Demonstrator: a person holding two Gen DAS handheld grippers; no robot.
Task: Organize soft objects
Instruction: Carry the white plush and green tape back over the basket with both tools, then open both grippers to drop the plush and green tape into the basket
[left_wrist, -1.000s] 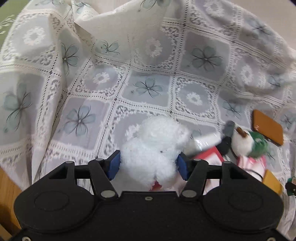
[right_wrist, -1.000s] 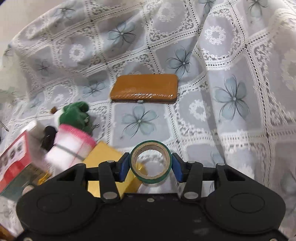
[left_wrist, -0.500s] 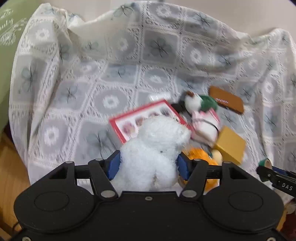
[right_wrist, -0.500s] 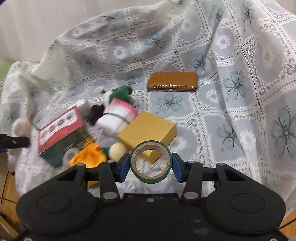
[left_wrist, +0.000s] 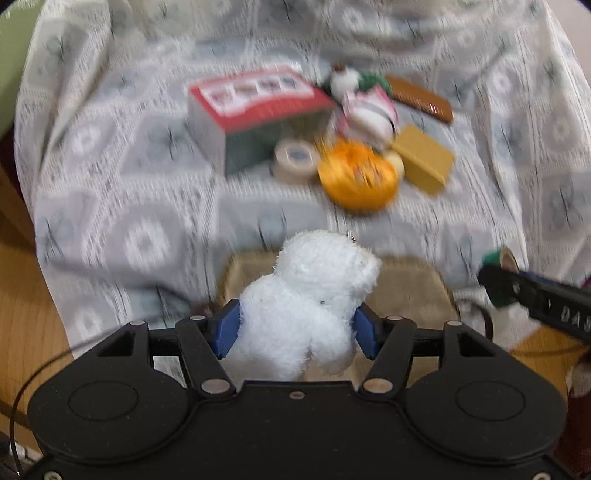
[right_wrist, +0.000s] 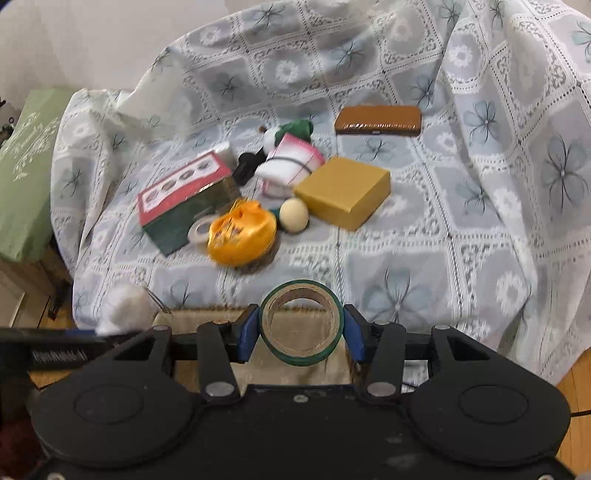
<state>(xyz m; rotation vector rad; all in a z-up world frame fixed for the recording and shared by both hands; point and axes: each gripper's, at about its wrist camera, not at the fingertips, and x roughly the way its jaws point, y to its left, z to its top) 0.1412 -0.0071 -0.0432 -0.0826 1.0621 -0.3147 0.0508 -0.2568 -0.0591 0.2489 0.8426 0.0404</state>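
Note:
My left gripper (left_wrist: 297, 328) is shut on a white plush bear (left_wrist: 310, 299) and holds it over a beige fabric bin (left_wrist: 413, 288) at the sofa's front edge. My right gripper (right_wrist: 301, 330) is shut on a green tape roll (right_wrist: 301, 321) above the same bin (right_wrist: 295, 358). The bear (right_wrist: 123, 308) and left gripper show at the left of the right wrist view; the tape roll (left_wrist: 498, 260) shows at the right of the left wrist view. An orange soft pouch (right_wrist: 242, 232) and a pink-white and green plush (right_wrist: 290, 160) lie on the lace-covered sofa.
On the lace cover (right_wrist: 461, 229) lie a red-and-green box (right_wrist: 184, 199), a pale tape roll (right_wrist: 199, 230), a cream ball (right_wrist: 293, 214), a mustard box (right_wrist: 343, 190) and a brown case (right_wrist: 378, 120). A green cushion (right_wrist: 26, 166) stands at the left. Wooden floor lies below.
Both grippers have pulled back from the sofa with their loads, and the pile of objects has receded. The beige bin has come into view below both grippers.

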